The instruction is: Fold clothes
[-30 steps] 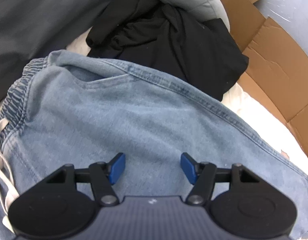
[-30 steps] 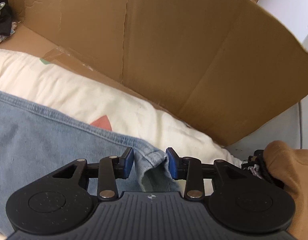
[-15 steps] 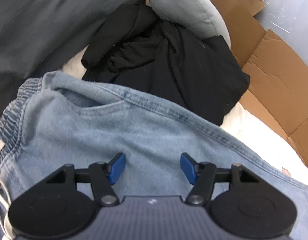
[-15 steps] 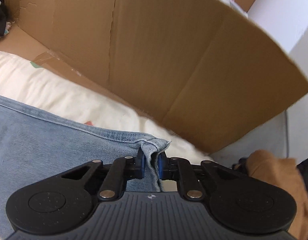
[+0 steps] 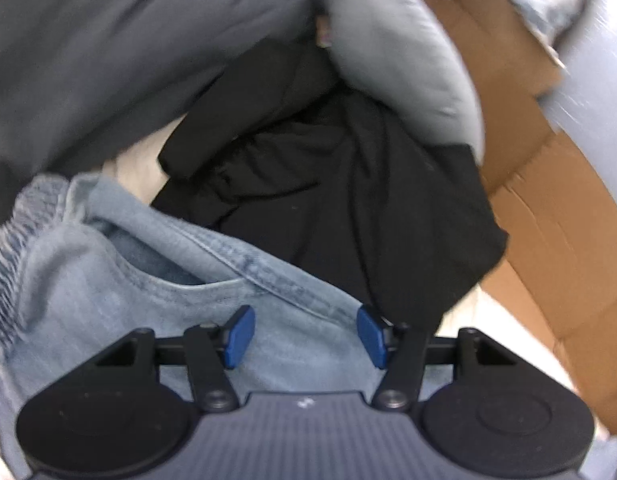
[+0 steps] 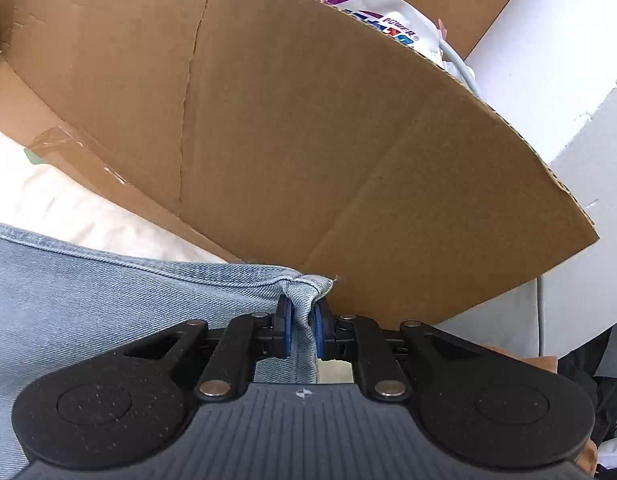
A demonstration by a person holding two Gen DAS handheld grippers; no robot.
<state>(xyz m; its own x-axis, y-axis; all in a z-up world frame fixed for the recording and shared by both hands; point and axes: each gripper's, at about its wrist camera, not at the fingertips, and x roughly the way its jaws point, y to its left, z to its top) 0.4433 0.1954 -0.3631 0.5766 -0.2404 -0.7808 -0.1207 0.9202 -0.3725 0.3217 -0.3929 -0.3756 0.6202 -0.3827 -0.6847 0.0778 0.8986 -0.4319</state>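
Note:
Light blue jeans (image 5: pixel 148 312) lie spread on a cream sheet, the elastic waistband at the left of the left wrist view and a side seam running across. My left gripper (image 5: pixel 304 320) hovers over that seam near the pocket. Its jaws are closing, with denim below and between the blue pads (image 5: pixel 240 334), which do not press on it. In the right wrist view the jeans (image 6: pixel 108 300) stretch off to the left. My right gripper (image 6: pixel 303 320) is shut on the hem corner (image 6: pixel 308 286) of a leg, which is lifted and bunched between the pads.
A crumpled black garment (image 5: pixel 328 200) lies just beyond the jeans, with a grey cushion (image 5: pixel 396 60) and dark grey fabric (image 5: pixel 108 40) behind it. Cardboard (image 5: pixel 548 220) borders the right side. A tall cardboard wall (image 6: pixel 308 140) stands close ahead of the right gripper, above the cream sheet (image 6: pixel 48 200).
The right gripper closed on the jeans' hem corner and lifted it. The left gripper slid across the denim towards the side seam and black garment, its jaws narrowing slightly.

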